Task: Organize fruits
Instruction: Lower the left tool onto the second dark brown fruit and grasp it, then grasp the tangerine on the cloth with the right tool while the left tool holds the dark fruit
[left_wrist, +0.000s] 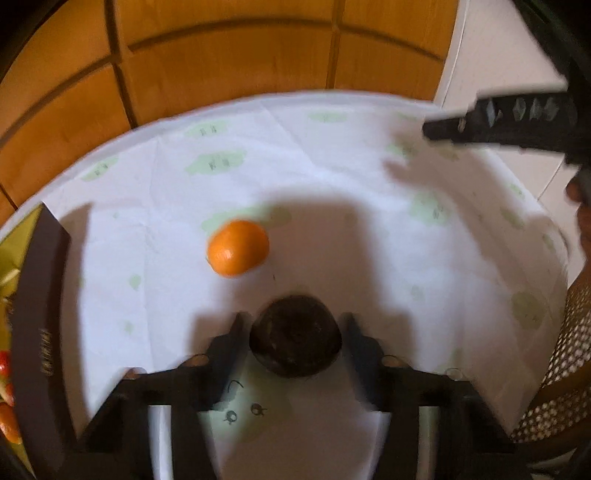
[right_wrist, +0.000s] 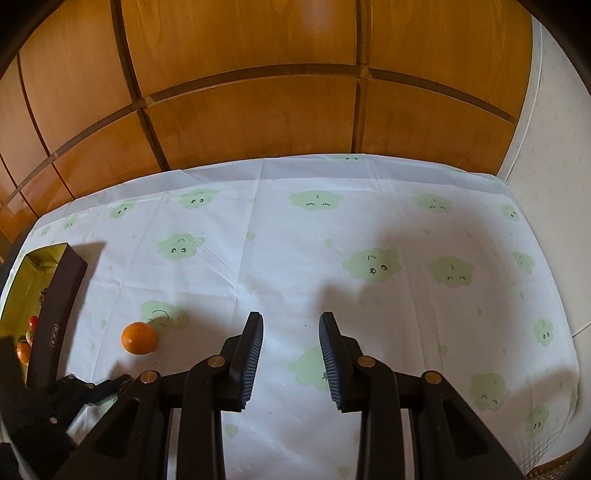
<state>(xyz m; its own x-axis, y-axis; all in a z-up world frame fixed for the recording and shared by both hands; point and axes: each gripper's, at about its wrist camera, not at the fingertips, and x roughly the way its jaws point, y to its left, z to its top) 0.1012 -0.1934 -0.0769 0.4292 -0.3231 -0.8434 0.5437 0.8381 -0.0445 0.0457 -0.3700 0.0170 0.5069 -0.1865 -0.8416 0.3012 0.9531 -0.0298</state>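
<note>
A dark brown round fruit sits between the fingers of my left gripper, and both pads seem to touch its sides, though the view is blurred. An orange lies loose on the cloth just beyond it to the left, also seen as the orange in the right wrist view. My right gripper hovers over the cloth with a narrow gap and nothing between its fingers. It reaches into the left wrist view as the right gripper at the upper right. The left gripper shows at the lower left.
A dark box with a yellow-green inside stands at the table's left edge and holds red and orange fruits. A white tablecloth with green clouds covers the table. Wooden panels rise behind. A patterned sleeve is at the right.
</note>
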